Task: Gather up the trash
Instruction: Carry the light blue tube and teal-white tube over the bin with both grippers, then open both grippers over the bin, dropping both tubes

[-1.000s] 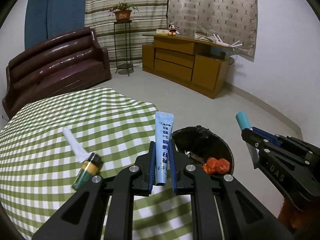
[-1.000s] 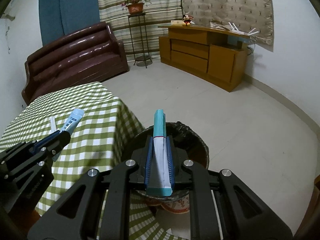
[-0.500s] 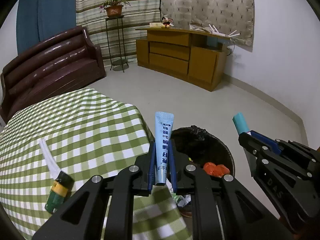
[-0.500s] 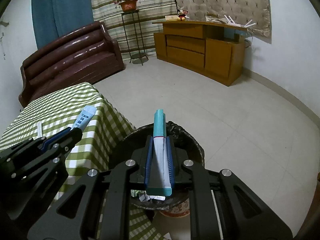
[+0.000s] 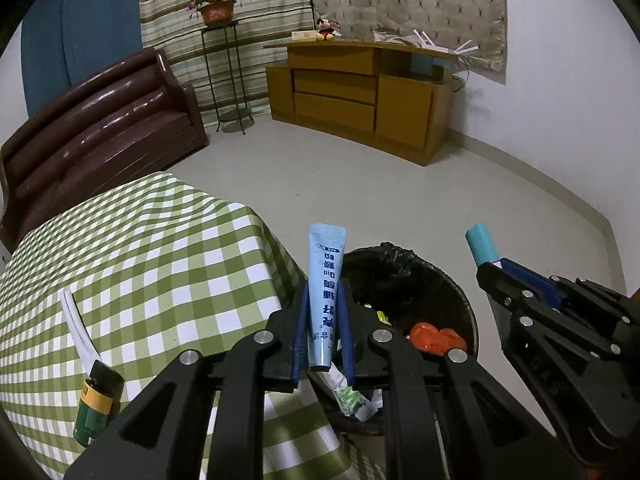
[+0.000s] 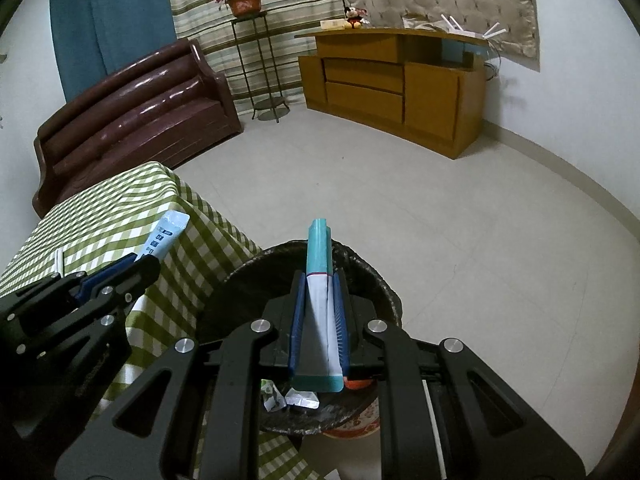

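The left tool (image 5: pixel 323 338) is clamping a pale blue tube (image 5: pixel 325 292) between its blue pads, gripping the lower half while the flat crimped end is sticking up free. The right tool (image 6: pixel 319 332) is pinching a teal-and-white box (image 6: pixel 319 300), held along its length, one end poking out past the fingertips. Both are hanging near the black-lined trash bin (image 5: pixel 448 284), which is standing on the floor just beside the corner of the surface (image 5: pixel 160 264) with its green check cloth; the right tool is sitting over the bin's mouth, the left one at its near rim.

The tube is looking soft and light, likely to buckle if squeezed near the middle, so the crimped end or the shoulder is the firmer place to hold. The box is looking like thin card, light, stiff along its edges and easy to crush across the faces.

A small green bottle (image 5: pixel 96 404) and a white strip, possibly a straw (image 5: pixel 78 324), are lying on the cloth, waiting. Orange scraps (image 5: pixel 436 336) and crumpled wrappers are already sitting inside the bin
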